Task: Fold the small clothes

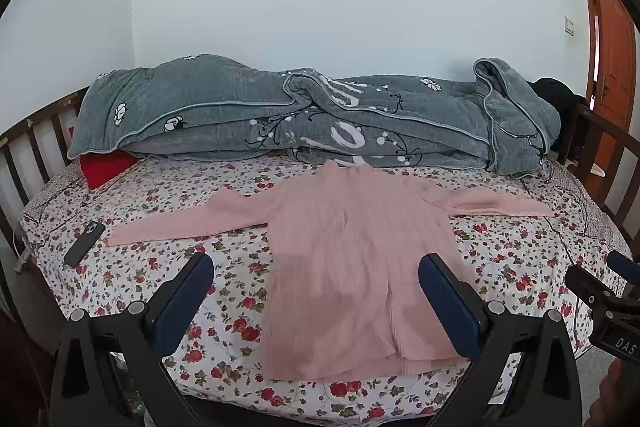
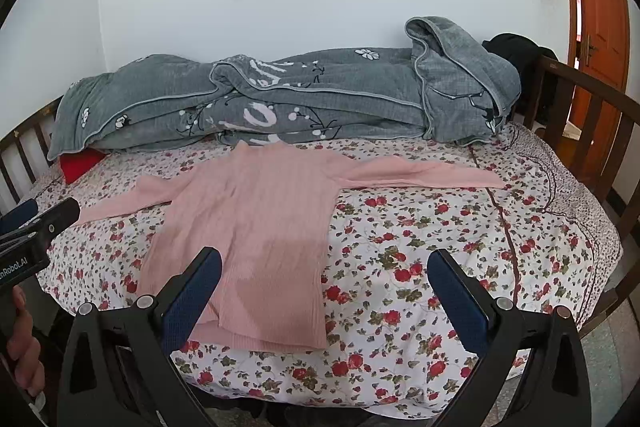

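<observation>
Left gripper (image 1: 316, 267): nearest the left camera, fingers wide apart, holding nothing, poised above the hem end of the sweater. Blue pads (image 1: 188, 303) face inward.

Right gripper (image 2: 324, 263): nearest the right camera, fingers likewise wide, holding nothing. Its left finger overlaps the sweater's lower corner in view; contact cannot be told.

Sweater (image 1: 352, 267): pink, ribbed, high-necked. Lies flat on the bed (image 1: 520, 259), hem toward the cameras, collar just beside the quilt (image 1: 280, 111). Both sleeves spread outward, the left one reaching toward the phone (image 1: 84, 243).

Task status: judged at the start. The garment is laid out and smoothed; no fold is visible in body or sleeves. Left to do, by my reading: sleeves in, body folded over, any further garments. No other small clothes are visible waiting.

Other items: grey flowered quilt bundled along the wall; red cloth (image 1: 106, 167) under its left end; dark phone on the floral sheet; black item (image 2: 516, 51) at the bed's right rail; orange door (image 2: 596, 7).

Writing: "DAS" on the right gripper's body as seen at the edge of the left view; "nRobot.AI", cut off at the frame edge, on the left gripper's body in the right view. Large white letters on the quilt, creased, not legible.
</observation>
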A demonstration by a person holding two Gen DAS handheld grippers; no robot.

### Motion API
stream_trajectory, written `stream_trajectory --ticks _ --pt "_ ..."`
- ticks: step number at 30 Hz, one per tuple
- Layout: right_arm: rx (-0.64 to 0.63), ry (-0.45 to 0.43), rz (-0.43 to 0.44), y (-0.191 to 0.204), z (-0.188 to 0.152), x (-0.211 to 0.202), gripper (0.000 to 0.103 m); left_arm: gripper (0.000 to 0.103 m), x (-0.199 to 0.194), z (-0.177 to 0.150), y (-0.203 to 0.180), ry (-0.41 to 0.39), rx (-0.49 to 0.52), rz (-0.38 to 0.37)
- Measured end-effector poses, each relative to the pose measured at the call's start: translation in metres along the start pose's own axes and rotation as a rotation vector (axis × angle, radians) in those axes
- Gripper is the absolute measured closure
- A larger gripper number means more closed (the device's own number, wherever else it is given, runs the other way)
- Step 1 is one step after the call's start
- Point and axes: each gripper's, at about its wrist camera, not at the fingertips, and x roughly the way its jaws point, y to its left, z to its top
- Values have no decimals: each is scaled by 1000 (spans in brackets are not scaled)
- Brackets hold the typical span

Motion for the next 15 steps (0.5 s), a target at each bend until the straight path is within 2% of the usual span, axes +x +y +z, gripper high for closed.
stream_trajectory --ticks 15 --pt "6 -4 -1 -1 1 -3 2 0 0 -1 1 0 -4 -2"
